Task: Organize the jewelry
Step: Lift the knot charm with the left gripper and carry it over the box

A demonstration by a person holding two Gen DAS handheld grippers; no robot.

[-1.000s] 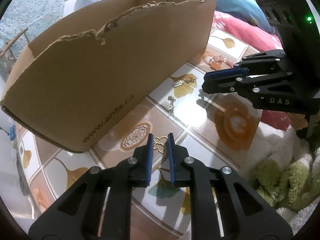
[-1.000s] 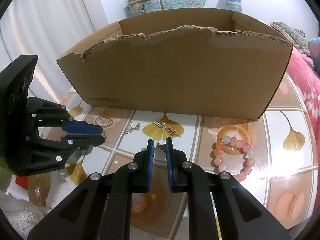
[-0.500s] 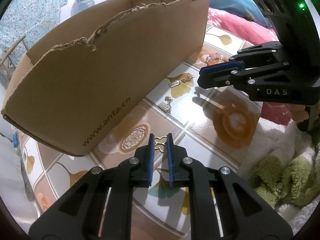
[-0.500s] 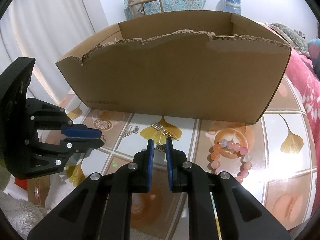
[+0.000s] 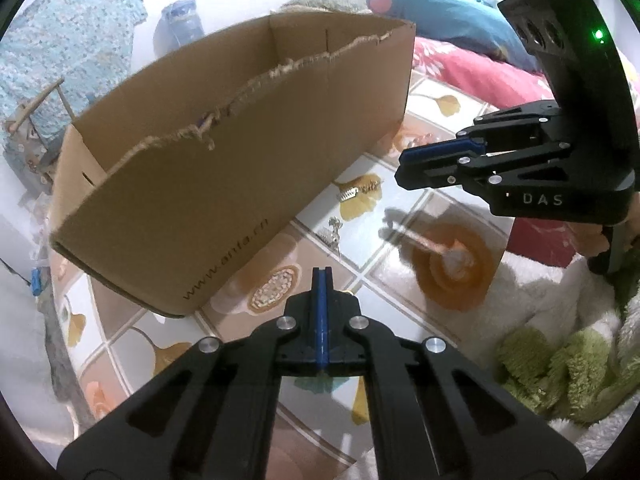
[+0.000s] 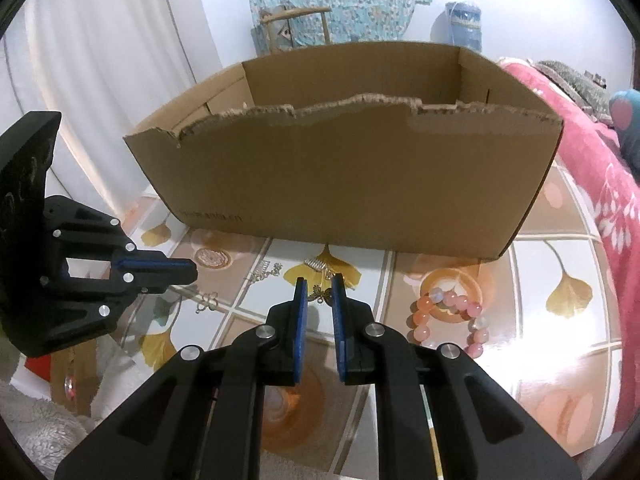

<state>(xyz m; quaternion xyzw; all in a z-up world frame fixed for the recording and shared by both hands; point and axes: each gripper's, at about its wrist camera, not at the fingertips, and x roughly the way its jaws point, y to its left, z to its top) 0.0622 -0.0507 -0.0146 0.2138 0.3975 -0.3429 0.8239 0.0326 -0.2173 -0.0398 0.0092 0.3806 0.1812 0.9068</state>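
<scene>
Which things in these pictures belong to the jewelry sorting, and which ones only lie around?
For the job:
cardboard box
bead bracelet
butterfly charm
gold clover charm
silver pieces

Just lying about:
pink blanket
blue pillow
fluffy green throw
water bottle
wooden chair
</scene>
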